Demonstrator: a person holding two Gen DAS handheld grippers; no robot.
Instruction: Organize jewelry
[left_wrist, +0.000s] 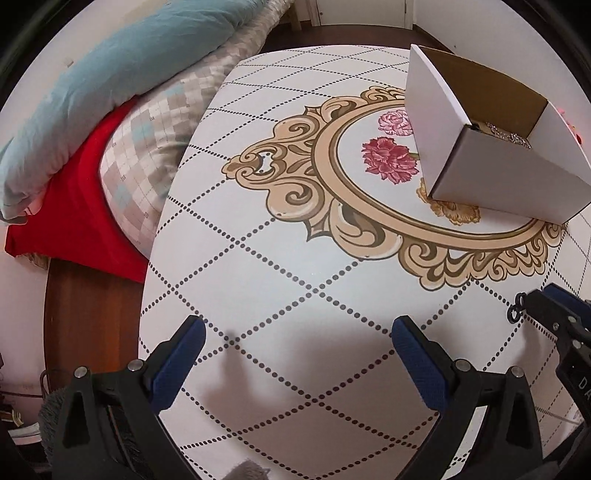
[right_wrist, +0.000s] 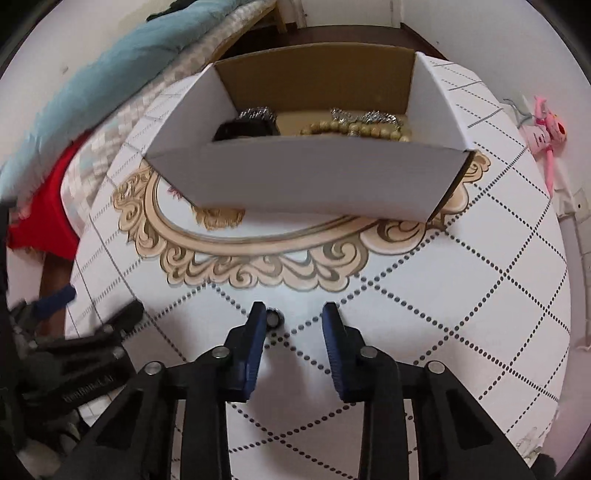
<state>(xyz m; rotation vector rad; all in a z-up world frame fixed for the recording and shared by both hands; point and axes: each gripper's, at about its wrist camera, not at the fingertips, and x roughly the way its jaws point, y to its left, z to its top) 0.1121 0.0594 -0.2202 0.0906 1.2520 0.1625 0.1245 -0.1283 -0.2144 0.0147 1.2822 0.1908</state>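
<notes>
A white cardboard box (right_wrist: 314, 177) with a brown inside stands on the patterned table; it also shows in the left wrist view (left_wrist: 491, 170). Inside lie a beige bead bracelet (right_wrist: 354, 130), a silver chain (right_wrist: 365, 116) and a dark piece (right_wrist: 245, 129). My right gripper (right_wrist: 297, 314) is open just above the table in front of the box; a small dark ring (right_wrist: 274, 318) lies by its left finger (right_wrist: 255, 332). In the left wrist view the right gripper (left_wrist: 532, 302) shows with the ring (left_wrist: 515, 312) at its tip. My left gripper (left_wrist: 299, 328) is wide open and empty.
The white table (left_wrist: 295, 280) has dotted diamond lines and a gold flower medallion (left_wrist: 369, 177). A bed with blue, checked and red covers (left_wrist: 110, 110) lies to the left. A pink toy (right_wrist: 546, 136) hangs on the wall at right.
</notes>
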